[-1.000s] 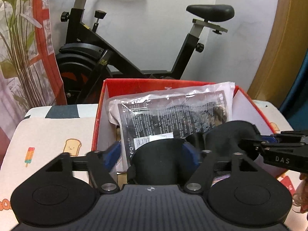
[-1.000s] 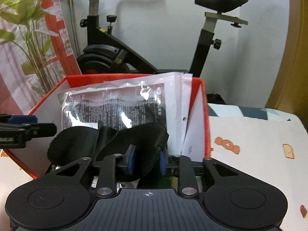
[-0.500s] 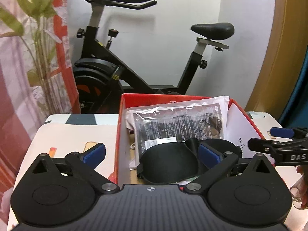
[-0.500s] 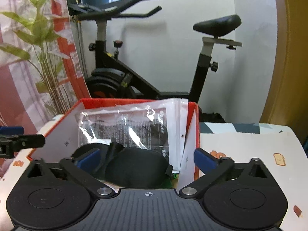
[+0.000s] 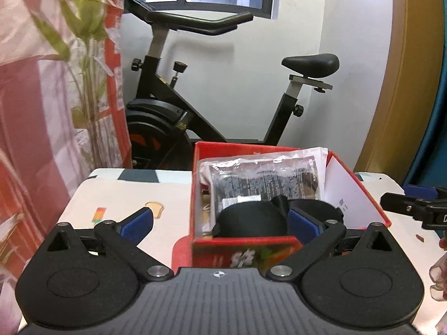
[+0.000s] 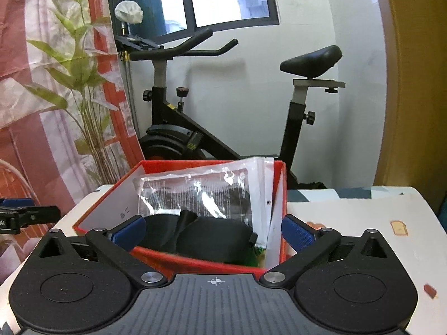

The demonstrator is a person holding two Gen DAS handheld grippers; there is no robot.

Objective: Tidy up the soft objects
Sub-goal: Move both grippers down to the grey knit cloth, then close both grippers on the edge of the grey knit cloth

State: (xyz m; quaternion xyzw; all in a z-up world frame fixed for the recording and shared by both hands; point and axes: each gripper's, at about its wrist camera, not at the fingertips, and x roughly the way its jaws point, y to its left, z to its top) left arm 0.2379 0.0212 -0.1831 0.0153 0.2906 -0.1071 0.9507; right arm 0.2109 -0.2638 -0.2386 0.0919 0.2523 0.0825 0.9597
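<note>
There is one red box (image 5: 282, 247) on the table (image 5: 117, 195). In the box are two soft things: one black eye mask (image 5: 251, 219) near the front and one plastic packet (image 5: 265, 180) behind it. Two grippers are seen, each with two blue fingers (image 5: 138, 222). Far behind stand one exercise bike (image 5: 195, 117) and one plant (image 6: 83, 89).

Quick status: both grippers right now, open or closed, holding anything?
Left gripper: open, holding nothing; the black eye mask lies in the red box.
Right gripper: open, holding nothing.
</note>
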